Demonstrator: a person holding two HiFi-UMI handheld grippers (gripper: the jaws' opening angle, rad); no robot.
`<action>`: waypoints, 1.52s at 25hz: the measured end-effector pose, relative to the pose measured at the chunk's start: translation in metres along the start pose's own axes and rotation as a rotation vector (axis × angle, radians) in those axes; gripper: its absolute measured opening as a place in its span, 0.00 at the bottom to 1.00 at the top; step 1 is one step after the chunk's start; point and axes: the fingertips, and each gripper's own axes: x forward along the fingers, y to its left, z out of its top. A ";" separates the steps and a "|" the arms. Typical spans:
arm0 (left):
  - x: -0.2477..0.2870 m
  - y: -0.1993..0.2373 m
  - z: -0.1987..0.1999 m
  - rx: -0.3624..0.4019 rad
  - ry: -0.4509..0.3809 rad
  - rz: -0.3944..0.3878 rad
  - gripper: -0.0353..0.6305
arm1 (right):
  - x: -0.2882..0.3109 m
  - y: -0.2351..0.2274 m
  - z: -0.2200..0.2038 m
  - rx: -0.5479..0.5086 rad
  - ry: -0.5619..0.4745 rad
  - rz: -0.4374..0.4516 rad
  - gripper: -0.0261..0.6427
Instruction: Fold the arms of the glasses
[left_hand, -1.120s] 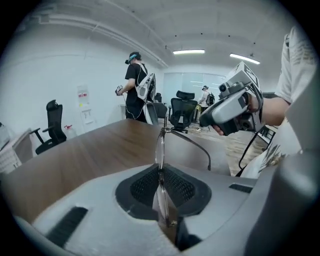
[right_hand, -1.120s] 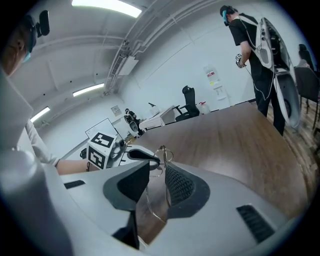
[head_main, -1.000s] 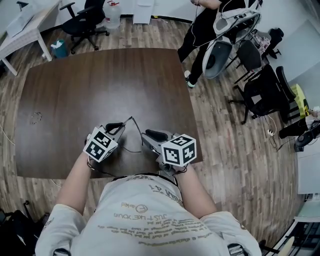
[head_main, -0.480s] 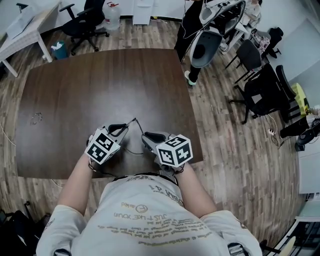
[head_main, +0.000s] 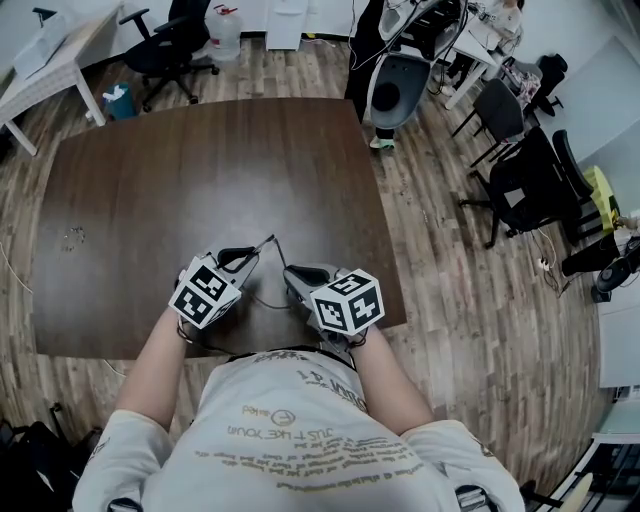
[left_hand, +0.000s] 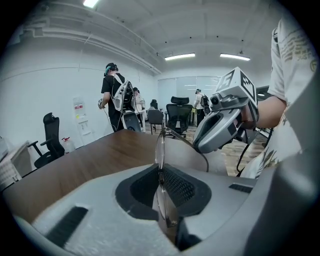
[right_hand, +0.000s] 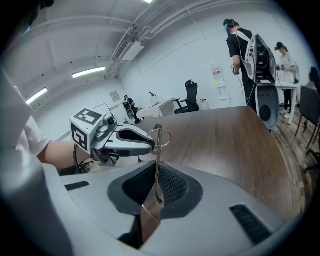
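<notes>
Thin wire-rimmed glasses (head_main: 268, 244) hang in the air between both grippers, over the front edge of the dark wooden table (head_main: 200, 170). My left gripper (head_main: 243, 259) is shut on the front of the glasses; in the left gripper view the rim of a lens (left_hand: 159, 150) stands edge-on in the left gripper (left_hand: 161, 186). The jaws of my right gripper (head_main: 293, 273) are closing, and one arm of the glasses (right_hand: 157, 167) runs straight up between the pads of the right gripper (right_hand: 156, 194). The round lens (right_hand: 161, 137) shows at that arm's far end, by the left gripper (right_hand: 131, 140).
A small metal object (head_main: 72, 237) lies at the table's left. A person wearing a backpack rig (head_main: 392, 60) stands past the far right corner. Office chairs (head_main: 525, 170) are to the right, another chair (head_main: 165, 45) and a white desk (head_main: 45, 60) at the back left.
The right gripper's jaws have come together round the arm of the glasses and it has edged left. The left gripper has held still. The person behind the table has stepped left.
</notes>
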 end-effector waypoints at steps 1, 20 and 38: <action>0.000 0.000 0.001 -0.008 -0.003 -0.003 0.12 | 0.000 0.000 0.001 0.003 -0.004 0.004 0.09; -0.001 -0.015 0.015 -0.111 -0.054 -0.091 0.12 | -0.007 0.012 0.005 0.060 -0.026 0.126 0.08; -0.013 -0.035 0.012 -0.100 -0.071 -0.118 0.12 | -0.005 0.032 -0.005 0.063 -0.008 0.167 0.08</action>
